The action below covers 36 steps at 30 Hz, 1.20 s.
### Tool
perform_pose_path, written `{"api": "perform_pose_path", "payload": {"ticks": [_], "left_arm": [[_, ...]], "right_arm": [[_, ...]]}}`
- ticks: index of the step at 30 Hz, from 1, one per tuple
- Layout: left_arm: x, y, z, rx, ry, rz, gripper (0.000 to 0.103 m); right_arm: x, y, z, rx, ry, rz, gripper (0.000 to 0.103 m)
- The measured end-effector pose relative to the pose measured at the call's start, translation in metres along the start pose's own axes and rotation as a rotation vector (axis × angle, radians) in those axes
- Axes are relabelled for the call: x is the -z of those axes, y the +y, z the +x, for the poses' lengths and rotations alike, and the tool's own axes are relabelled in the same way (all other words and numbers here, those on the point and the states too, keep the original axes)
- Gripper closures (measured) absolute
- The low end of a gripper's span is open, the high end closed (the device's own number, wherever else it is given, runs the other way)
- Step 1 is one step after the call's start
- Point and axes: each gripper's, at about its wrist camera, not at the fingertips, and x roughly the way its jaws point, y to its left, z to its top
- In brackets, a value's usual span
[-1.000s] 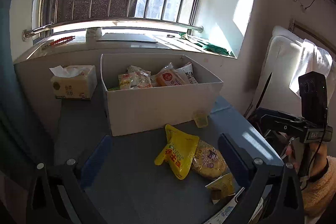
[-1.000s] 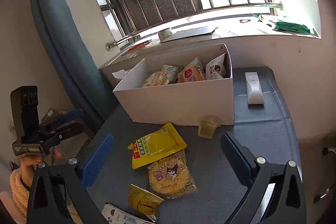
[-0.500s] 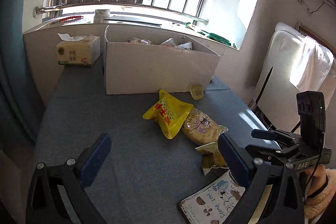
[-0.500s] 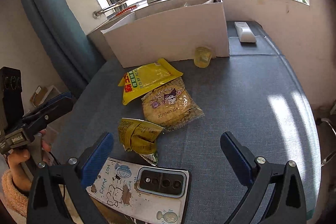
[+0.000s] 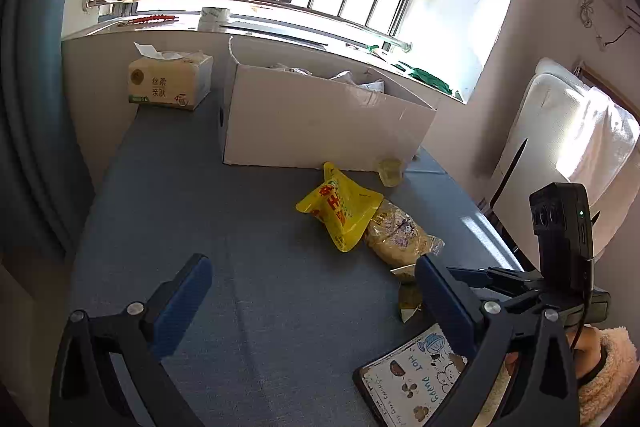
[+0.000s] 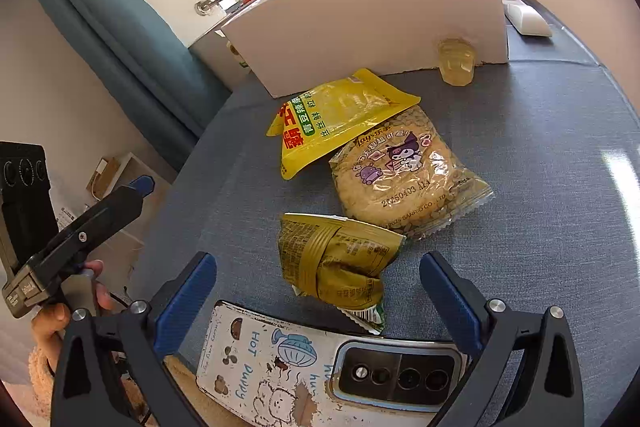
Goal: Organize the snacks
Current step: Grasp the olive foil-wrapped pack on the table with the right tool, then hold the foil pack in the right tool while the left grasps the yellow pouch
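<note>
A white cardboard box (image 5: 320, 131) (image 6: 372, 23) holding several snack packs stands at the far side of the blue-grey table. In front of it lie a yellow pouch (image 5: 340, 207) (image 6: 336, 115), a clear pack of round crackers (image 5: 400, 233) (image 6: 400, 179), a crumpled olive-gold packet (image 6: 340, 259) (image 5: 408, 301) and a small jelly cup (image 6: 456, 61) (image 5: 390, 171). My right gripper (image 6: 318, 303) is open, low over the table, with the olive-gold packet just ahead between its fingers. My left gripper (image 5: 312, 303) is open over bare table, left of the snacks.
A phone (image 6: 320, 367) (image 5: 412, 383) in a cartoon case lies at the near table edge. A tissue pack (image 5: 170, 83) sits left of the box, a white remote (image 6: 526, 17) right of it. A windowsill runs behind; a white cushioned chair (image 5: 568, 139) stands at the right.
Both grippers have drawn back from the box and dropped lower toward the table. The right one has come close to the olive-gold packet. Both stay open.
</note>
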Motion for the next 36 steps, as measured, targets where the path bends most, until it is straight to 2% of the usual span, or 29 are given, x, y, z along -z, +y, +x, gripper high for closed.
{"api": "perform_pose_path", "payload": {"ticks": [5,7,8,9,13,18,21,26,29,32,34,36], "left_arm": [[0.001,0.002,0.000,-0.005,0.000,-0.006,0.000],[0.002,0.003,0.004,-0.009,0.010,-0.011,0.000],[0.002,0.003,0.005,-0.010,0.015,-0.016,0.000],[0.002,0.004,0.005,-0.012,0.016,-0.020,0.000],[0.002,0.005,0.006,-0.015,0.016,-0.023,0.000],[-0.004,0.004,0.011,-0.015,0.024,-0.013,0.000],[-0.012,-0.004,0.021,-0.031,0.043,0.025,0.000],[-0.032,-0.029,0.048,-0.015,0.087,0.132,0.000],[-0.044,-0.046,0.071,-0.012,0.121,0.230,0.000],[-0.053,-0.051,0.102,-0.070,0.182,0.294,0.000],[-0.058,-0.047,0.122,-0.059,0.221,0.283,0.000],[-0.061,-0.036,0.142,-0.027,0.274,0.214,0.000]], "right_arm": [[-0.005,-0.003,0.005,-0.006,0.016,0.014,0.000],[-0.006,-0.004,0.006,-0.016,0.016,0.009,0.005],[-0.008,-0.004,0.008,0.005,0.017,0.002,0.026],[-0.009,-0.003,0.009,0.024,0.027,-0.007,0.052],[-0.003,-0.002,0.008,-0.014,0.017,-0.014,0.053],[-0.001,-0.006,-0.014,-0.033,-0.048,-0.004,0.055],[-0.001,-0.012,-0.030,-0.033,-0.088,0.022,0.055],[0.000,-0.026,-0.045,-0.039,-0.132,0.078,0.055],[0.002,-0.033,-0.047,-0.054,-0.139,0.110,0.055],[0.004,-0.040,-0.050,-0.058,-0.142,0.130,0.055],[0.005,-0.042,-0.051,-0.063,-0.148,0.136,0.055],[0.005,-0.043,-0.053,-0.068,-0.150,0.136,0.055]]}}
